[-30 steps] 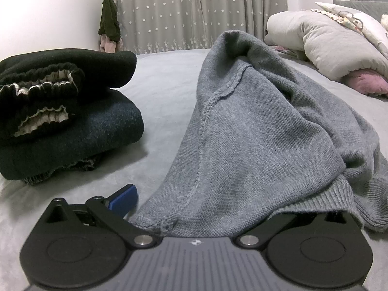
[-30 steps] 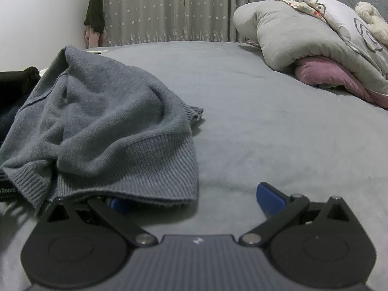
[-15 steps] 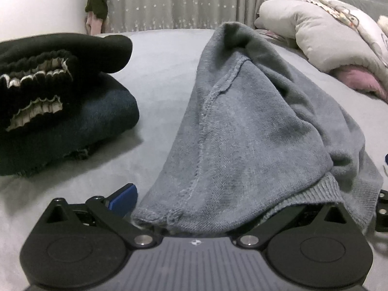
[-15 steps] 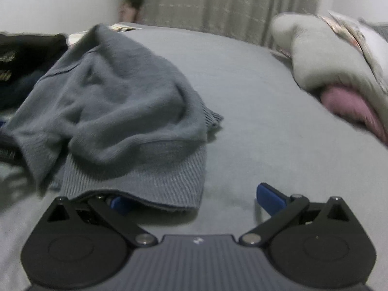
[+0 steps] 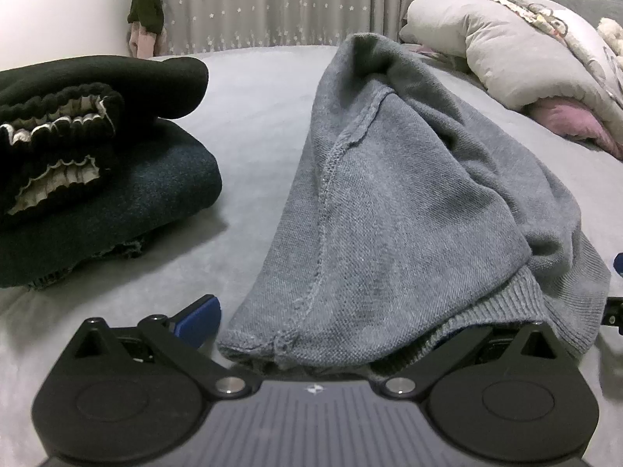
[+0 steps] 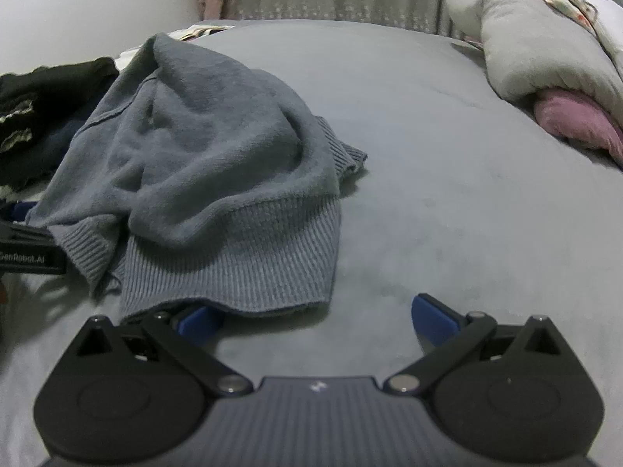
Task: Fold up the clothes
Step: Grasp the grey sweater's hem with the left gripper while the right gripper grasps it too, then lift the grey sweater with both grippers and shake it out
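Right wrist view: rumpled grey knit sweater heaped, ribbed hem draping spread right gripper; left gripper likewise spread.

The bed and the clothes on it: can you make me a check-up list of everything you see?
Surface: grey bed cover, soft, mostly bare on the right.
Job's things: crumpled grey knitted sweater, heaped up, ribbed hem nearest both grippers.
Clutter: stack of folded dark clothes left of the sweater; bundled pale grey duvet over a pink pillow at far right.
Grippers: left gripper open, sweater edge lying between its fingers, right finger hidden under cloth; right gripper open, its left blue finger tucked under the hem, the other on bare cover.
Cables: nothing seen.
Surroundings: star-patterned grey curtain, white wall, dark garment hanging.
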`<state>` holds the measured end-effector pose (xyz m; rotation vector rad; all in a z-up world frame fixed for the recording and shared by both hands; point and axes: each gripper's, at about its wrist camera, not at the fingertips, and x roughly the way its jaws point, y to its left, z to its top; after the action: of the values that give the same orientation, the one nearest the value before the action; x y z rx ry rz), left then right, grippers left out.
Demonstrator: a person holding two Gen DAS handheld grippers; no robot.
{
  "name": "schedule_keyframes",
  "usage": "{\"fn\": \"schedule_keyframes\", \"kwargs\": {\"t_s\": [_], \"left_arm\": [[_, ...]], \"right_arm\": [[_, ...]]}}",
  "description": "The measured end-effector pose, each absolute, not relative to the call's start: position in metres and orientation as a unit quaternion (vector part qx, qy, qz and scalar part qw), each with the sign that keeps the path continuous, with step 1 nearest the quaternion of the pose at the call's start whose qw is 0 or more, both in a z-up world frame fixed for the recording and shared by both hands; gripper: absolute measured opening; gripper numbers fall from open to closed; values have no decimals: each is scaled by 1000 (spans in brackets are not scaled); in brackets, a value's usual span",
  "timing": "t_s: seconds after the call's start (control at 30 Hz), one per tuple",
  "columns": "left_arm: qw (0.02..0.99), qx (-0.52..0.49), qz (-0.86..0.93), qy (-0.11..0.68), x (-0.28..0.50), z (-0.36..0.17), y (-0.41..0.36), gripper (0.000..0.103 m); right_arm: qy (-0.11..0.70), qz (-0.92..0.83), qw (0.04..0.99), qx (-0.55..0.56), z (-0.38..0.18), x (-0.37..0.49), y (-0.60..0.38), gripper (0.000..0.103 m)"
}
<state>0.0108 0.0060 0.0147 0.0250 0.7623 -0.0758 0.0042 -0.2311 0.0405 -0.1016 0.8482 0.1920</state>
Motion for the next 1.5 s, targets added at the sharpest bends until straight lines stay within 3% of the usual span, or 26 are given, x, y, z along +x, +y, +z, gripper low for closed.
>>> {"fn": "schedule_keyframes", "kwargs": {"t_s": [0.33, 0.47, 0.63, 0.67, 0.7, 0.73, 0.77, 0.8, 0.87, 0.93, 1.17, 1.5], "left_arm": [[930, 30, -47, 364, -3, 49, 20, 102], [926, 0, -65, 372, -5, 55, 32, 101], [919, 27, -97, 382, 4, 35, 20, 101], [915, 40, -92, 390, 7, 29, 15, 101], [913, 51, -86, 394, 10, 23, 11, 99], [914, 52, -88, 393, 12, 21, 10, 88], [915, 47, -95, 389, 15, 21, 10, 68], [916, 36, -103, 385, 18, 23, 12, 58], [917, 19, -104, 386, 22, 29, 16, 25], [916, -5, -106, 386, 25, 34, 23, 15], [945, -126, -92, 287, 17, 94, 67, 14], [960, -178, -82, 201, -16, 150, 97, 14]], "right_arm": [[339, 168, 920, -99, 56, -3, -200, 102], [324, 197, 917, -124, 53, -5, -185, 88], [307, 214, 916, -143, 51, -4, -173, 86], [306, 210, 918, -142, 52, -2, -173, 81], [304, 206, 919, -141, 52, 0, -173, 69], [302, 202, 921, -140, 53, 1, -173, 61], [300, 198, 923, -139, 53, 3, -174, 33], [298, 194, 924, -138, 54, 4, -174, 14], [295, 186, 927, -136, 55, 7, -174, 14], [291, 178, 930, -134, 56, 10, -175, 14], [206, 114, 967, -99, 106, 0, -200, 13], [68, 37, 992, -97, 184, -54, -235, 13]]}}
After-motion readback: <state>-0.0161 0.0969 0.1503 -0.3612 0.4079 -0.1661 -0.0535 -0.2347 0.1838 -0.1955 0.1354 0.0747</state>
